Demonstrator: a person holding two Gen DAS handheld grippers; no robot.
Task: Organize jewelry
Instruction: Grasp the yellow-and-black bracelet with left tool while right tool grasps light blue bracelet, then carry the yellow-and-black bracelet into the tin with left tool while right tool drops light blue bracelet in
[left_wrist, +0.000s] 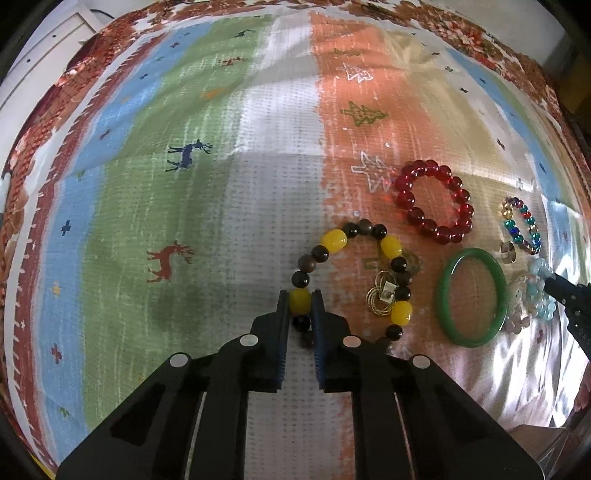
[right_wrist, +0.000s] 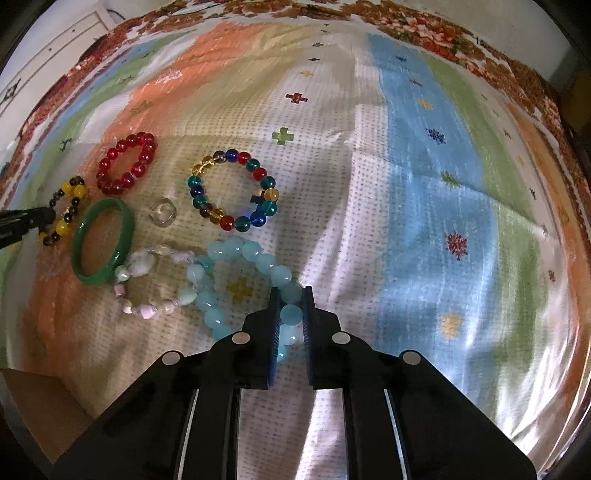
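Observation:
My left gripper (left_wrist: 300, 300) is shut on a yellow bead of the yellow-and-dark bead bracelet (left_wrist: 334, 240), which lies on the patterned cloth with gold rings (left_wrist: 382, 299) inside its loop. My right gripper (right_wrist: 290, 293) is shut on the pale blue bead bracelet (right_wrist: 236, 247). Between them lie a green bangle (left_wrist: 471, 297) (right_wrist: 101, 240), a red bead bracelet (left_wrist: 432, 201) (right_wrist: 125, 162), a multicoloured bead bracelet (right_wrist: 232, 188) (left_wrist: 521, 225), a pale pink-and-white stone bracelet (right_wrist: 147, 284) and a clear ring (right_wrist: 162, 212).
A striped cloth (left_wrist: 192, 206) with deer, tree and cross motifs covers the table, with a floral border (right_wrist: 424, 26) at the far edge. A white cabinet (left_wrist: 40, 55) stands beyond at the far left. A brown box corner (right_wrist: 37, 398) shows at lower left.

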